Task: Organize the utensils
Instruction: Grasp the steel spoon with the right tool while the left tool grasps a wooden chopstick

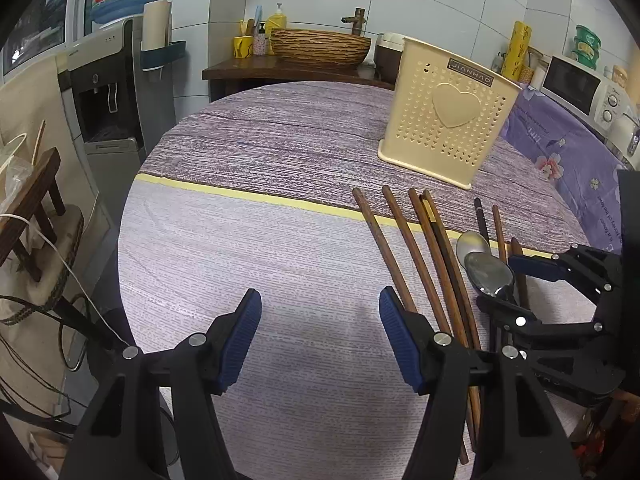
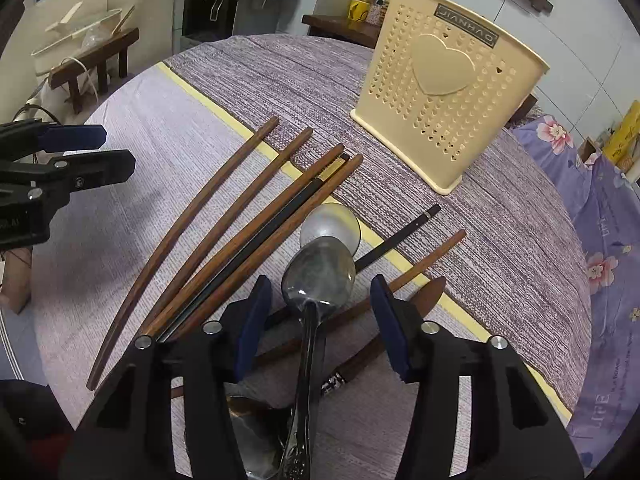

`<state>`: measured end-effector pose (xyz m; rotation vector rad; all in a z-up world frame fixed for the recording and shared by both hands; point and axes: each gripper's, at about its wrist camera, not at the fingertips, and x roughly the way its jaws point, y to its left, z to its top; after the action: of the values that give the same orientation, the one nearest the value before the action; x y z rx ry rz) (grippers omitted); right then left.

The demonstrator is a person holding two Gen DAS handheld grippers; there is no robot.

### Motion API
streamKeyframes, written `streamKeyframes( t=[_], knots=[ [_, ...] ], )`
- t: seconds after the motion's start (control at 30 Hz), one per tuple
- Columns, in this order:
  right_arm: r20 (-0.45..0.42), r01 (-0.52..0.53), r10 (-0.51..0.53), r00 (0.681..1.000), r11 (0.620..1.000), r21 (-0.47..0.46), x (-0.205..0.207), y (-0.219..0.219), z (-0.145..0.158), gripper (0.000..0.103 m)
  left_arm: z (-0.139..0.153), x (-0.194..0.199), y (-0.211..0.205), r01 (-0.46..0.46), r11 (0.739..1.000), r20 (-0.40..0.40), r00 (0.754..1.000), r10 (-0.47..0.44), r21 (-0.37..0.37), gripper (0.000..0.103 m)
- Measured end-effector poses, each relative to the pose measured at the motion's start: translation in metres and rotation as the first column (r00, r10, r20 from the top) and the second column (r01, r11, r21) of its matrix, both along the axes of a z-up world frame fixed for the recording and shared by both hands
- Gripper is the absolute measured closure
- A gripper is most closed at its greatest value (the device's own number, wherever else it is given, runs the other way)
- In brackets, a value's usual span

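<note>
1. Right gripper [image 2: 320,320] hangs tilted down over the pile of cutlery, its blue pads apart on either side of the steel spoon's [image 2: 318,276] neck and not pressing on it; nothing is held.
2. That spoon runs lengthwise straight out from the gripper, bowl at the far end, handle passing back under it, so the pads stand across its long axis.
3. A second spoon [image 2: 330,224] lies just beyond, bowl touching bowl.
4. Chopsticks [image 2: 224,232] fan out to the left, with others crossing beneath the spoon; these could get caught in the grasp.
5. Left gripper [image 1: 320,340] hovers apart and empty over bare table [image 1: 240,248], farther from the spoon.
6. The cream holder [image 2: 444,84] stands upright beyond, well apart.
</note>
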<state>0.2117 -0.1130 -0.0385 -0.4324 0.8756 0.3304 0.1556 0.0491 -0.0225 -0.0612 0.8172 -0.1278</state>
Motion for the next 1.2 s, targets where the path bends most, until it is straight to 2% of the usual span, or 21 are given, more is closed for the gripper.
streamKeyframes(
  t=[0.17, 0.27, 0.37, 0.53, 0.7, 0.8, 0.87, 1.03, 1.2],
  knots=[
    [-0.019, -0.001, 0.0, 1.0, 1.0, -0.012, 0.007, 0.003, 0.001, 0.064, -0.001, -0.001, -0.004, 0.014, 1.0, 0.005, 1.0, -0.014, -0.001, 0.042],
    [-0.013, -0.001, 0.001, 1.0, 1.0, -0.023, 0.007, 0.005, 0.001, 0.064, -0.002, -0.001, -0.006, 0.02, 1.0, 0.005, 1.0, -0.02, 0.001, 0.042],
    [-0.015, 0.009, -0.008, 1.0, 1.0, 0.017, 0.007, -0.001, 0.002, 0.064, -0.003, 0.001, -0.006, 0.022, 1.0, -0.003, 1.0, -0.022, -0.002, 0.042],
    [0.015, 0.053, -0.057, 0.998, 0.979, 0.198, 0.0, -0.028, 0.025, 0.064, -0.006, 0.004, -0.011, 0.04, 0.999, -0.019, 0.999, -0.04, 0.006, 0.042],
    [0.072, 0.104, -0.147, 0.986, 0.902, 0.419, -0.021, -0.079, 0.06, 0.064, -0.003, 0.01, -0.016, 0.059, 0.998, -0.02, 0.998, -0.059, 0.018, 0.042],
    [0.097, 0.133, -0.201, 0.975, 0.873, 0.469, -0.031, -0.099, 0.071, 0.064, -0.004, 0.017, -0.021, 0.071, 0.997, -0.038, 0.997, -0.07, 0.012, 0.042],
    [0.104, 0.144, -0.223, 0.969, 0.859, 0.492, -0.037, -0.108, 0.075, 0.064, -0.004, 0.024, -0.024, 0.077, 0.997, -0.051, 0.996, -0.076, 0.013, 0.044],
    [0.139, 0.147, -0.257, 0.956, 0.836, 0.529, -0.049, -0.12, 0.08, 0.064, -0.004, 0.043, -0.034, 0.086, 0.996, -0.09, 0.992, -0.085, 0.012, 0.059],
    [0.18, 0.147, -0.276, 0.944, 0.842, 0.519, -0.058, -0.122, 0.08, 0.064, -0.007, 0.067, -0.044, 0.082, 0.997, -0.137, 0.987, -0.082, -0.004, 0.07]
  ],
)
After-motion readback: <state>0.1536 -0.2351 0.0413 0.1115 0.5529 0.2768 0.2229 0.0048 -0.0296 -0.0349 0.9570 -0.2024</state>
